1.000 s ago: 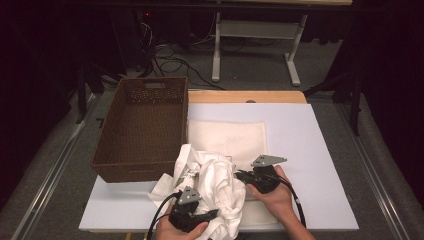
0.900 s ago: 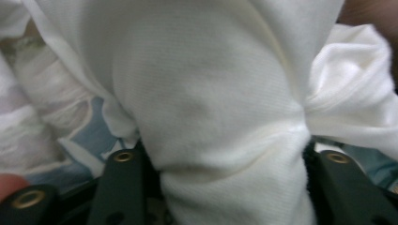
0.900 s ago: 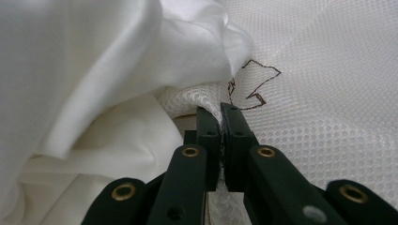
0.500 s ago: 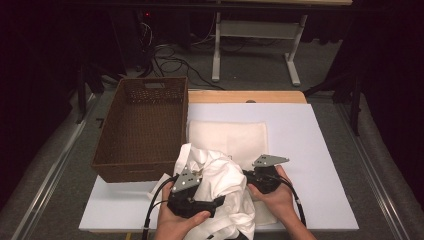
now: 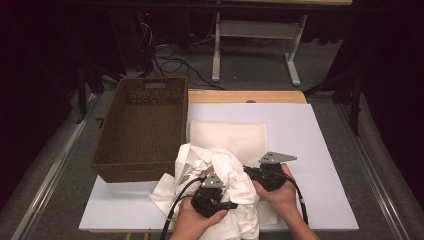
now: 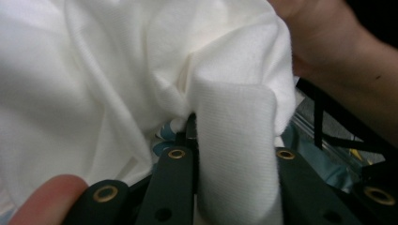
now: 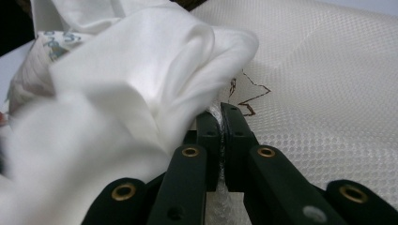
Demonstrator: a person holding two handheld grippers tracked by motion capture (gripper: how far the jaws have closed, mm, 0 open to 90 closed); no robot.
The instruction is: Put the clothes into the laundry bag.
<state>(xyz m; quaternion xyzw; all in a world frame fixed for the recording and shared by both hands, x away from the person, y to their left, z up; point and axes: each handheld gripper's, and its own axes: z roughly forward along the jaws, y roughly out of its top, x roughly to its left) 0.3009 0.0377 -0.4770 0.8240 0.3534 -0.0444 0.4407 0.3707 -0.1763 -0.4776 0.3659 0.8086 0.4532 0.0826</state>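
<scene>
Both jaws are pinching the white garment (image 5: 220,175), left gripper (image 5: 212,192) just reclosing (basket (image 5: 142,125) at ten o'clock), so we are spreading it.

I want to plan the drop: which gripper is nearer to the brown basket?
Left. The left gripper sits just below the brown basket's near right corner; the right gripper is farther right, beyond the white garment.

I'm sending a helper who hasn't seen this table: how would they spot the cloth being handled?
On the white table, just right of the brown wicker basket, look at the near edge. The crumpled white garment sits bunched between the two hand-held grippers, unlike the flat folded cream cloth lying behind it.
</scene>
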